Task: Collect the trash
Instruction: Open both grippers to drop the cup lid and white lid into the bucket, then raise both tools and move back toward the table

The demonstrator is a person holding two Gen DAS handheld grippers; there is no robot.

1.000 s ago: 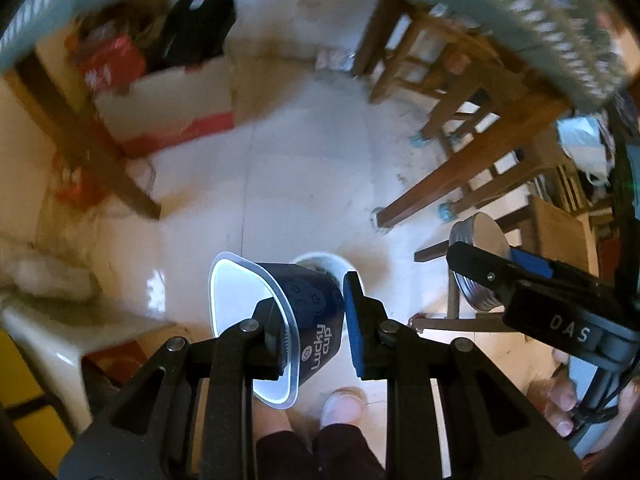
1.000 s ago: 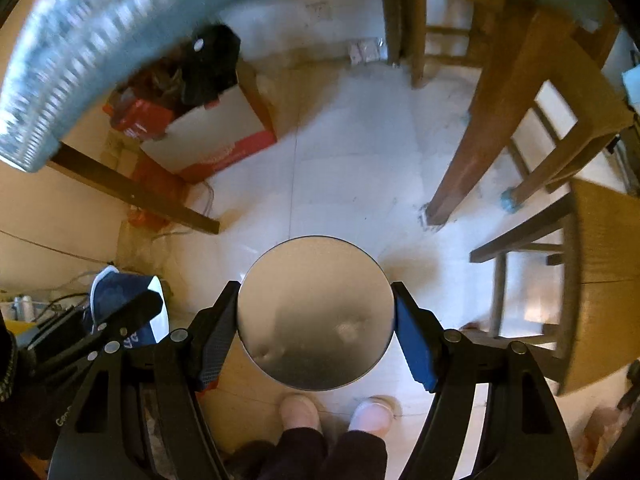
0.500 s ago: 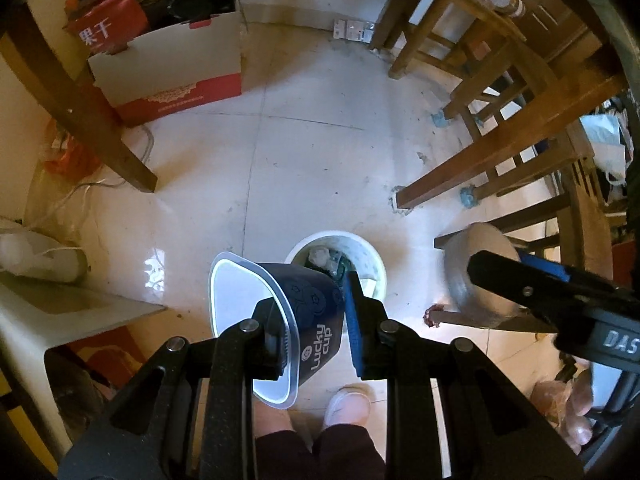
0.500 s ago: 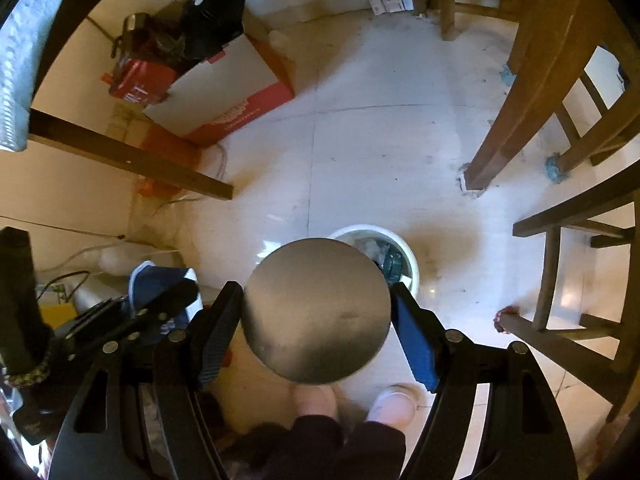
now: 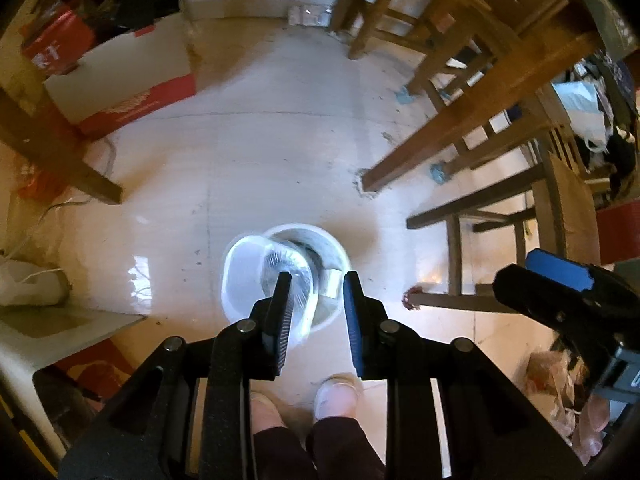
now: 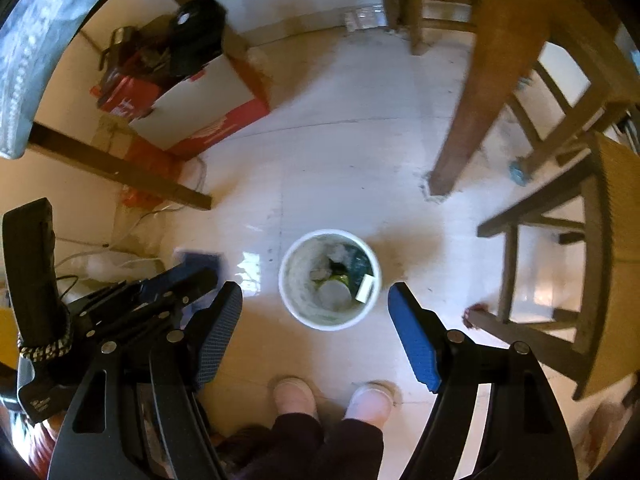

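Trash, a clear plastic cup (image 5: 267,285), blurs between the left gripper (image 5: 314,300)'s just-opened jaws, unclamped, directly above the white round bin (image 6: 329,279) on the floor. The right gripper (image 6: 316,334) hovers released and empty, the bin centred beyond its jaws.

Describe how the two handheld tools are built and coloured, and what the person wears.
Both tools are black, with slotted triangular arms joined by silver rivets. The left tool and right tool have blue ribbed pads. A braided cord wraps the left tool's handle. The person wears dark trousers and pale slippers.
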